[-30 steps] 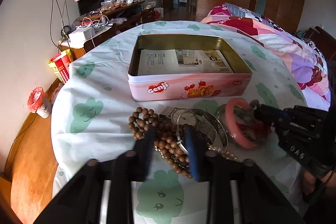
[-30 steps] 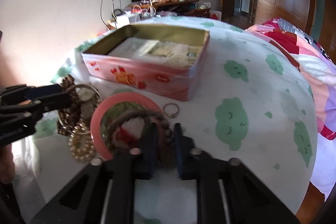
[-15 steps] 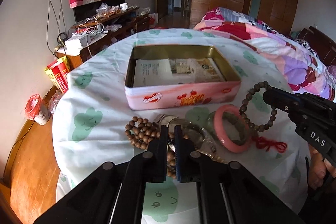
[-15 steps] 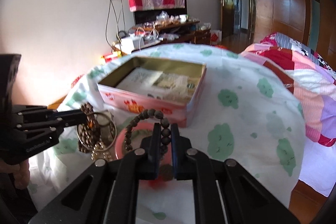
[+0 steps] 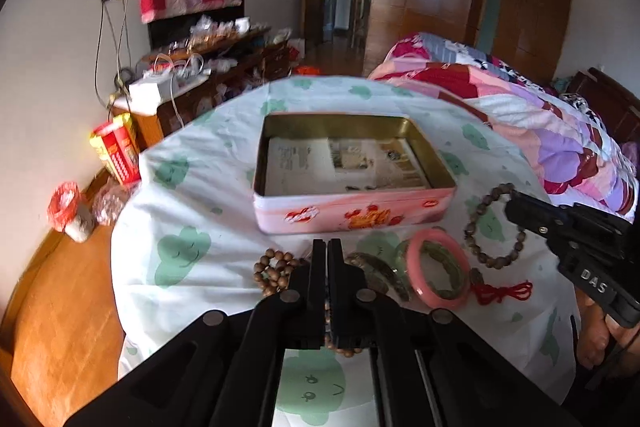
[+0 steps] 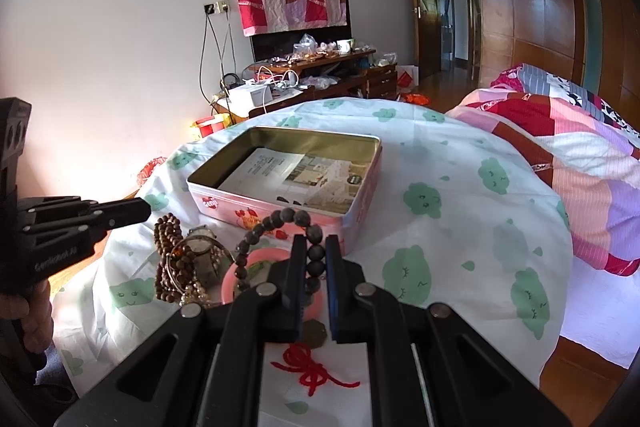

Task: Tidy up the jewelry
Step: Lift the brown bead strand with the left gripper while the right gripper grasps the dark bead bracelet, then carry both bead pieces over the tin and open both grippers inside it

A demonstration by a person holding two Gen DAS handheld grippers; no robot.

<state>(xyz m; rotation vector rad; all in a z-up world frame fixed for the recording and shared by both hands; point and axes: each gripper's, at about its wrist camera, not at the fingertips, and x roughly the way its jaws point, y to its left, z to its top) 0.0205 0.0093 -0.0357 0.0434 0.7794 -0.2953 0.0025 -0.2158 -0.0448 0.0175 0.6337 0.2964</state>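
— In front of the pink tin (image 6: 280, 205), what hangs there?
— A dark bead bracelet (image 6: 276, 227). The right gripper (image 6: 312, 267) pinches it tight and holds it up off the cloth (image 6: 440, 227).
— And the left gripper (image 5: 328, 259)?
— Its jaws are squeezed together on a string of brown wooden beads (image 5: 274, 273), low over the jewelry pile.
— Where is there room?
— The tin is open on top, with paper inside. To its right the cloth is bare up to the table's round edge.
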